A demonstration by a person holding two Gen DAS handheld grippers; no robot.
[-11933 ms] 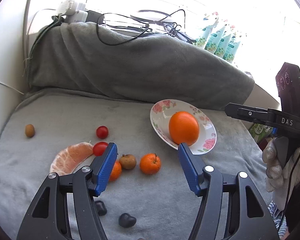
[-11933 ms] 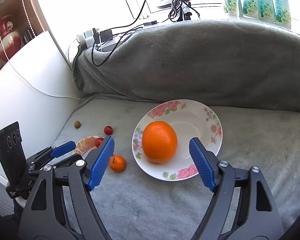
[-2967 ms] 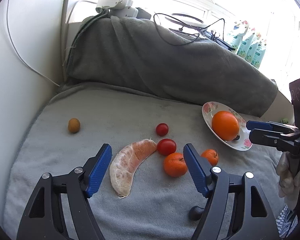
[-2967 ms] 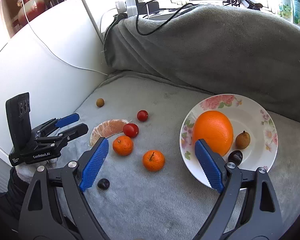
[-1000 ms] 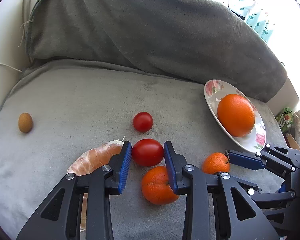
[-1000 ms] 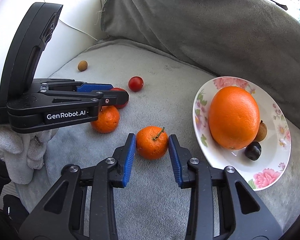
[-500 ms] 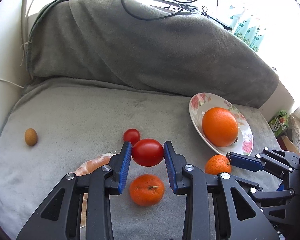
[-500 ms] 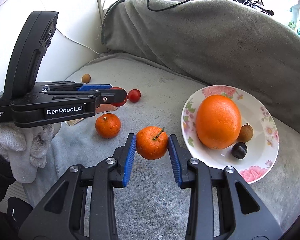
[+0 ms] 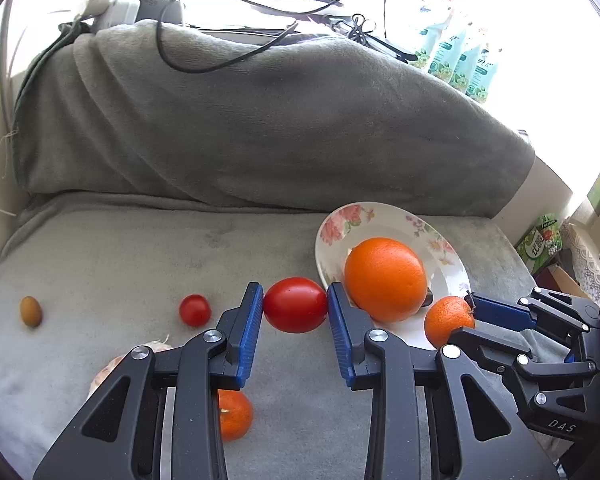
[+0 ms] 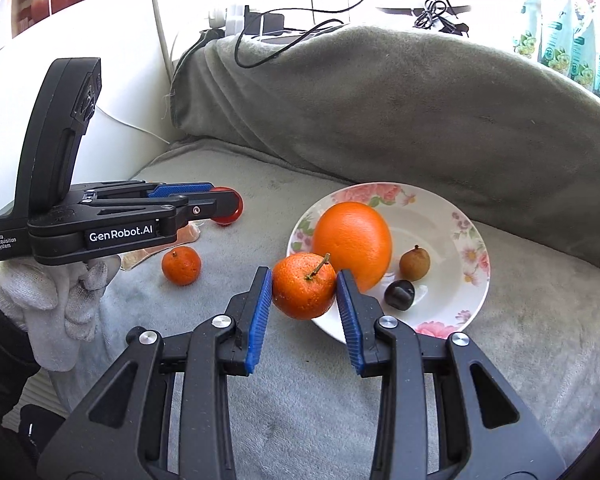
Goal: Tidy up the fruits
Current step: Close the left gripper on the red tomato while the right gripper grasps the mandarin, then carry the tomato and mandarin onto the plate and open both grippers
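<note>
grey fleece blanket (image 9: 148, 248) covers the work surface, and loose fruit lies on it. from left to right in the left wrist view: a small brown fruit (image 9: 31, 311) lies well apart from the rest; a small cherry tomato (image 9: 195, 310) sits on the blanket; a pale peeled citrus piece (image 9: 108, 368) is mostly hidden behind the near finger, so its shape is hard to tell; a mandarin (image 9: 232, 414) rests on the blanket below the fingers. the left gripper (image 9: 295, 322) is clamped on a large red tomato (image 9: 295, 305), blue pads pressing both sides, and the tomato appears lifted clear of the blanket. further right stands the floral plate (image 9: 340, 232), which holds a large orange (image 9: 385, 279); the right wrist view also shows a small brown fruit (image 10: 414, 263) and a dark fruit (image 10: 399, 295) on it. the right gripper (image 10: 304, 296) is closed on a stemmed mandarin (image 10: 304, 285), held in front of the plate's near rim.

step in hand, as judged: carrying both fruits to the plate. to do it well, keep each grip light, since the tomato skin bruises easily; bring the mandarin over the free white area right of the orange; lower until it rests before releasing, so nothing rolls; let one gripper deliver first so the two tools do not meet over the plate.
</note>
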